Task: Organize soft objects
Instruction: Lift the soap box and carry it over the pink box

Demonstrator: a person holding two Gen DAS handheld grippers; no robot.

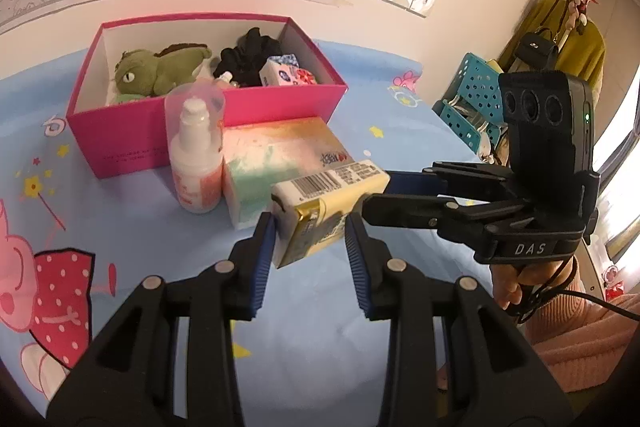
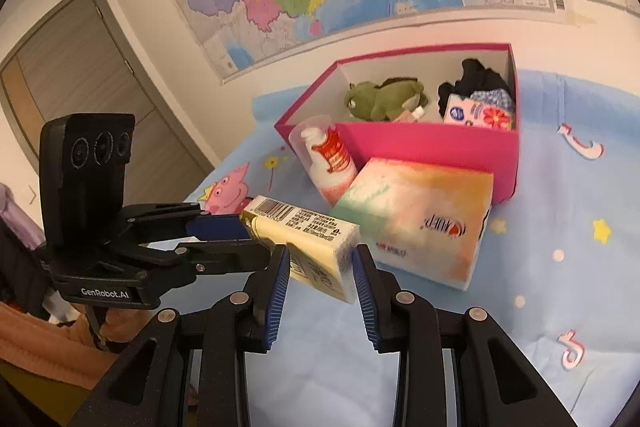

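A bed with a blue cartoon sheet is carrying a pink box, which is holding a green plush, black fabric and small tissue packs. Just before the box, a large pastel tissue pack is lying beside a capped white bottle. In front of these, a yellow tissue pack is being gripped at opposite ends: the left gripper is closing its fingers on one end, the right gripper on the other. The pack is probably light and squashy, its wrapper slick, so holding both ends looks sensible.
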